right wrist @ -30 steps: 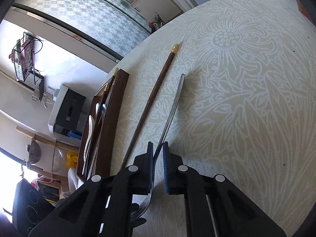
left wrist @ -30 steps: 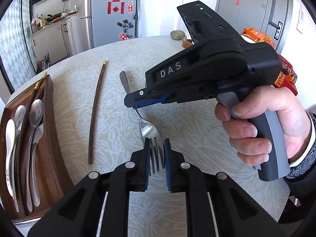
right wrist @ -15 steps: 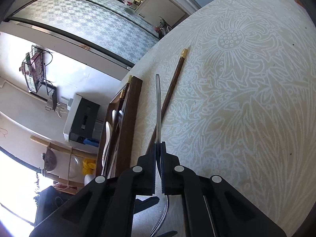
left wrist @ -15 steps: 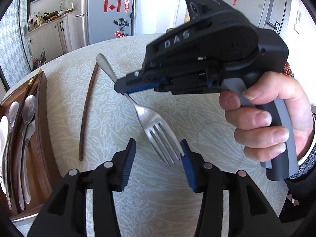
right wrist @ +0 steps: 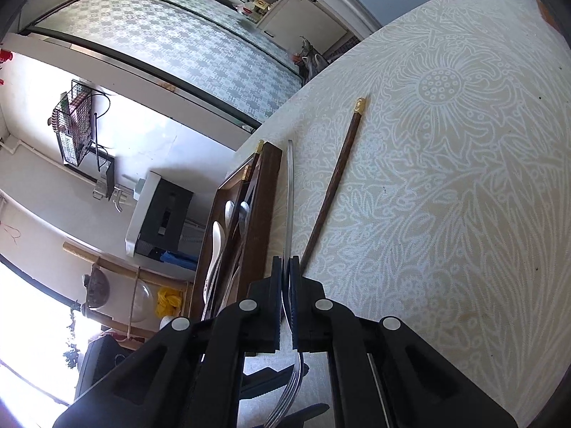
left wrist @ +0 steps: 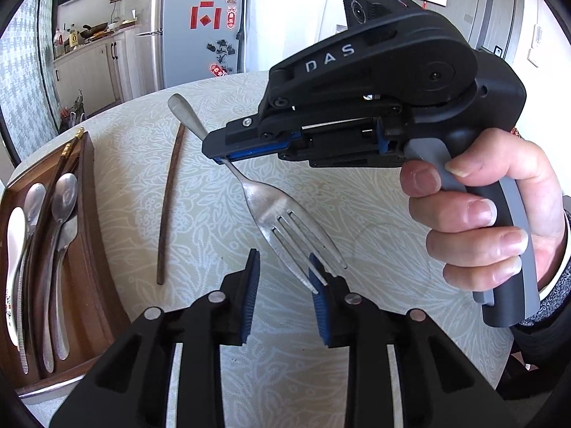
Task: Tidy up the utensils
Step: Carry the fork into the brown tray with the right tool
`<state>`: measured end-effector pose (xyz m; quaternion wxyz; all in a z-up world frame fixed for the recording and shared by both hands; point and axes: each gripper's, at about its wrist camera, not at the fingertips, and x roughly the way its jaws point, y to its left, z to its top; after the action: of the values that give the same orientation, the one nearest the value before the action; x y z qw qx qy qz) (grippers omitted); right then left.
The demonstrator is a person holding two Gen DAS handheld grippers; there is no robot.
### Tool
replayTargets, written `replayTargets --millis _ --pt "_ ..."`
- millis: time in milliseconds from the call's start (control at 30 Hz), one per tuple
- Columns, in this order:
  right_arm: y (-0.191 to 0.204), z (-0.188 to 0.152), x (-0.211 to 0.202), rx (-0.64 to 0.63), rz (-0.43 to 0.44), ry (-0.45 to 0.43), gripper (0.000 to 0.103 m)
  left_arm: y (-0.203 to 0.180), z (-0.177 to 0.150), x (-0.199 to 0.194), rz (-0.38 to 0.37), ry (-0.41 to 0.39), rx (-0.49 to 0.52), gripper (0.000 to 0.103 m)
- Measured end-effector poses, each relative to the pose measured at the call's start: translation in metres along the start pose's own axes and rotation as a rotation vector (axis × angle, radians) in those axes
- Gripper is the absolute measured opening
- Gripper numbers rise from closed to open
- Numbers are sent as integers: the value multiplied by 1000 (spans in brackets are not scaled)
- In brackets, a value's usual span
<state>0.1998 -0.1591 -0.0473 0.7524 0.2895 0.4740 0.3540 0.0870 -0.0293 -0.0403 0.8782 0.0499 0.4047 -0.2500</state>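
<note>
Table (left wrist: 374,214) under pale floral cloth, fridge (left wrist: 200,25) behind; right hand-held gripper (right wrist: 285,271) clamping fork (left wrist: 274,214), left hand-held gripper (left wrist: 283,285) agape.

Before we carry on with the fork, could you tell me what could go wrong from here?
1. The right gripper pinches only the fork's thin handle, so the heavy head may swivel or slip.
2. The tines lie against one pad of the open left gripper, whose jaws have just been closing; they could knock the fork askew.
3. The tray is crowded with spoons, and a loose chopstick lies beside it.
</note>
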Motion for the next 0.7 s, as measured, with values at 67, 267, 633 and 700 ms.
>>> replayTargets --millis 67,267,633,700 --pt "5 -1 2 -9 -2 2 4 1 -2 -4 3 -4 -3 30" --pt "18 -4 11 -25 -7 6 5 10 -11 -23 18 -33 -16 27" --pt "45 -11 45 -54 -16 37 7 35 -32 -57 54 -83 -60 18" --pt "51 -12 52 -62 -15 45 7 43 -35 -62 60 -88 -73 17"
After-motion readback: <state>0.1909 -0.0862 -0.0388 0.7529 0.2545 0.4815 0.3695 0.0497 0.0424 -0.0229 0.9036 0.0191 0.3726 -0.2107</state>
